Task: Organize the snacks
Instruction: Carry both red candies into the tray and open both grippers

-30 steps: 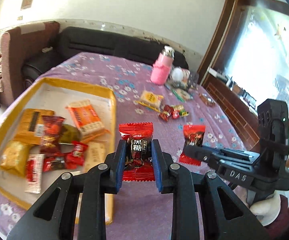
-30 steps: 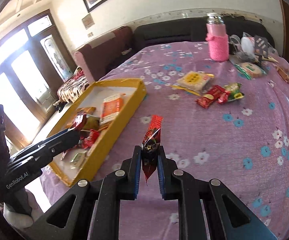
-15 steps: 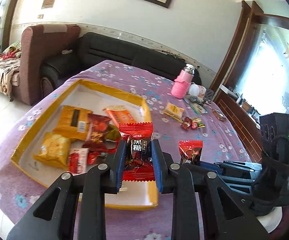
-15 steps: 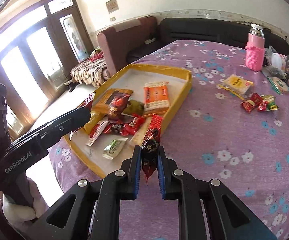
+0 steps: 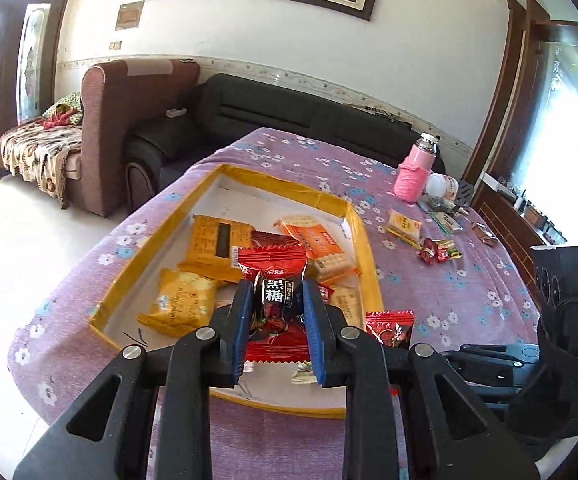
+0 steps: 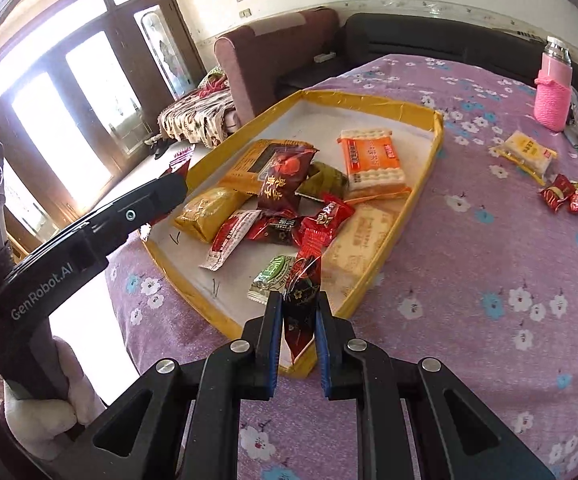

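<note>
Both grippers have travelled from over the bare purple cloth to the yellow tray (image 5: 363, 248), which a second ago lay off to the left in both wrist views and now sits straight ahead. The left gripper (image 5: 277, 312) has its jaws closed on a red brown-sugar candy packet (image 5: 275, 300), gripped across its middle and held flat above the tray's near half. The right gripper (image 6: 297, 312) has its jaws clamped on a dark red candy wrapper (image 6: 303, 296), held edge-on over the tray's near right corner. Inside the tray lie an orange cracker pack (image 6: 373, 160), yellow packets and small red sweets. On the counter (image 6: 489, 260), far to the right, a yellow biscuit pack (image 6: 529, 154) and loose candies (image 6: 569, 198) lie near a pink bottle (image 6: 553, 96).
</note>
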